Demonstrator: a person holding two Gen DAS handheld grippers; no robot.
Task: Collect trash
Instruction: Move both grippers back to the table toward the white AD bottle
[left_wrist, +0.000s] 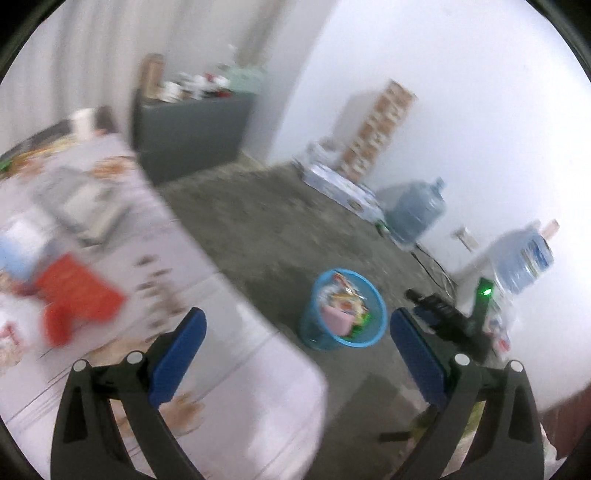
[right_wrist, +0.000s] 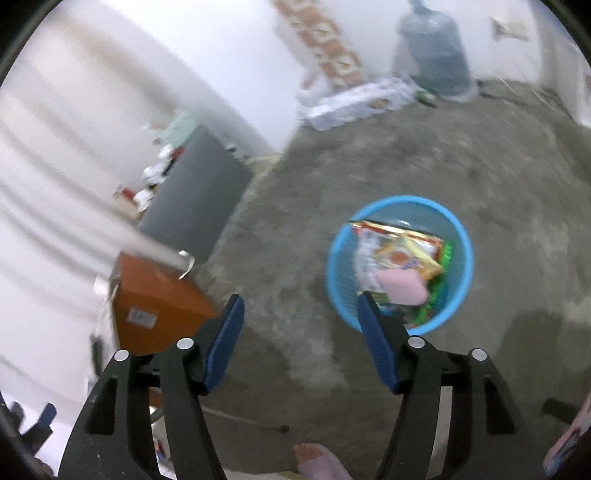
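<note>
- Closest in, the left gripper (left_wrist: 295, 354) has its blue fingers (left_wrist: 177, 358) spread wide with nothing between them; it hangs over the edge of the patterned table (left_wrist: 236, 369).
- The right gripper (right_wrist: 299, 343) is just as wide and just as empty, looking down at bare concrete floor (right_wrist: 498, 155), a bare foot (right_wrist: 321, 461) at the bottom edge.
- On the table, a red packet (left_wrist: 77, 295) lies to the left, blurred, with other clutter beyond it that I can't make out.
- Out on the floor stands the blue basket (right_wrist: 461, 236), already holding wrappers and a pink piece (right_wrist: 402, 286).
- Judging from that, the next pick is the red packet: swing the left gripper back over the table, slow down so the view steadies, and close only once the packet sits squarely between the fingers.
- Furthest back: water jugs (left_wrist: 417, 210) by the wall.
</note>
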